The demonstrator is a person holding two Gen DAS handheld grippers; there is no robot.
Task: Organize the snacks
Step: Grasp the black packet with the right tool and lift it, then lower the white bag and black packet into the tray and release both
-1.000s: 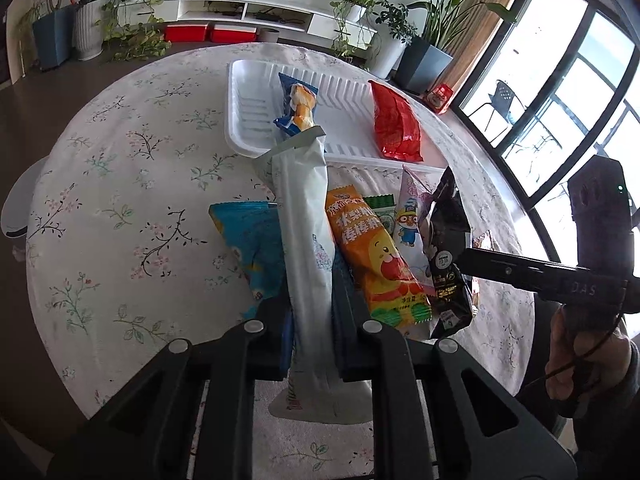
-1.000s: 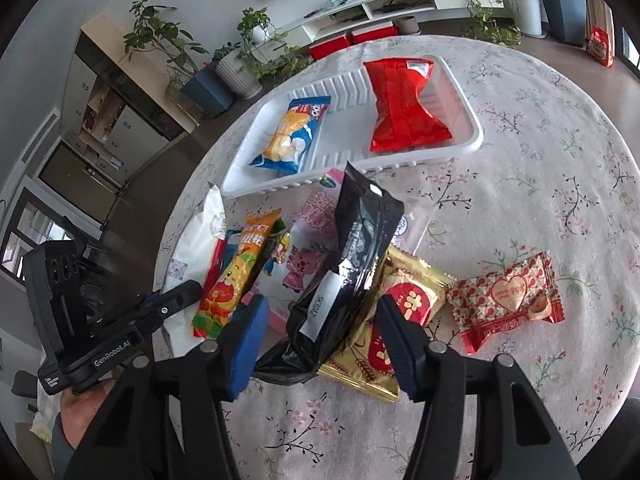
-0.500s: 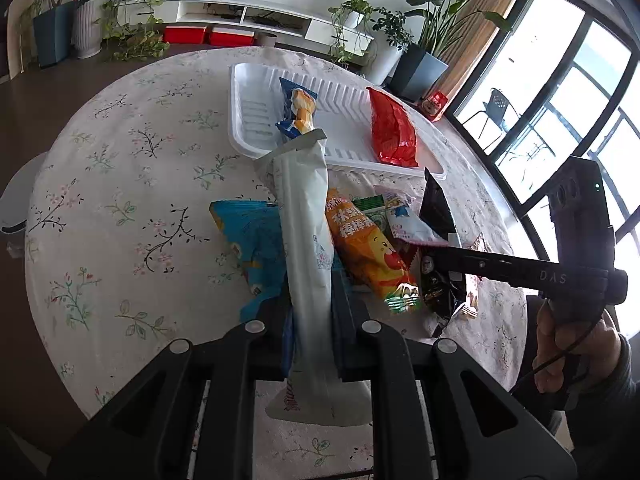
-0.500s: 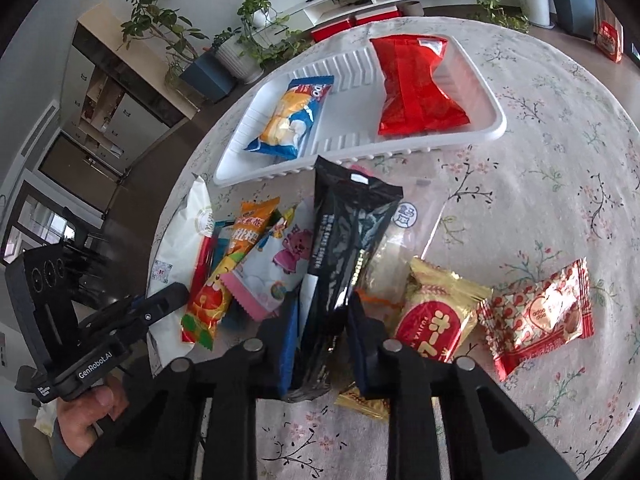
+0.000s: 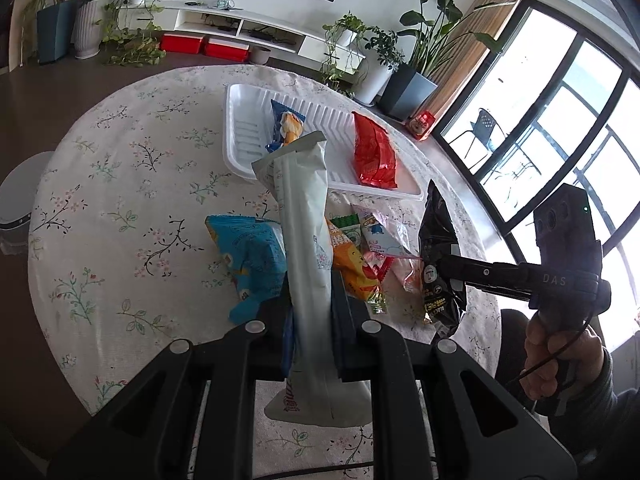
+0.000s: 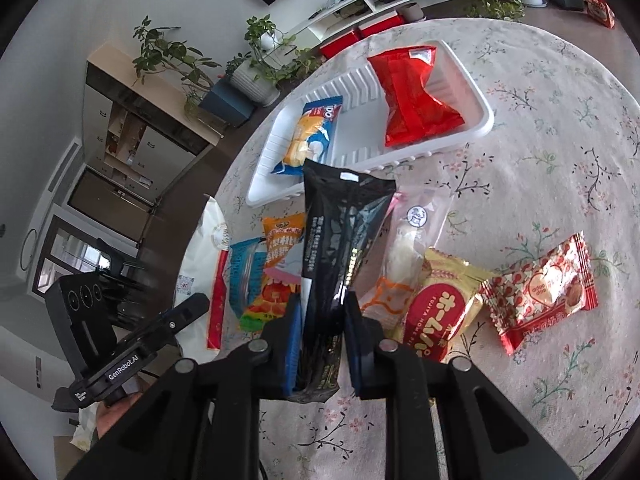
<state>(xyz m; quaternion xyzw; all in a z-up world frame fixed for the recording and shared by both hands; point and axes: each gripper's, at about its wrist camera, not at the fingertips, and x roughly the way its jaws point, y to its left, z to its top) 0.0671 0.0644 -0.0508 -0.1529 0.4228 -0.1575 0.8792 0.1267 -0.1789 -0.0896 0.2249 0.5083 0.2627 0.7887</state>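
Note:
My left gripper [image 5: 311,304] is shut on a long white snack packet [image 5: 306,220] and holds it above the table, pointing toward the white tray [image 5: 240,136]. My right gripper [image 6: 322,312] is shut on a black snack packet [image 6: 340,224], lifted over the pile; it also shows in the left wrist view [image 5: 438,256]. The tray [image 6: 476,92] holds a red packet [image 6: 412,100] and a blue-and-orange packet [image 6: 312,136].
Loose snacks lie on the floral tablecloth [image 6: 560,168]: a blue packet [image 5: 252,256], an orange packet [image 5: 352,264], a clear bagged bun [image 6: 408,248], a gold-red packet [image 6: 444,304] and a red heart packet [image 6: 544,284]. Potted plants and a low shelf stand beyond the table.
My right gripper closed on the black packet and lifted it off the pile. My left gripper kept its hold on the white packet and raised it slightly.

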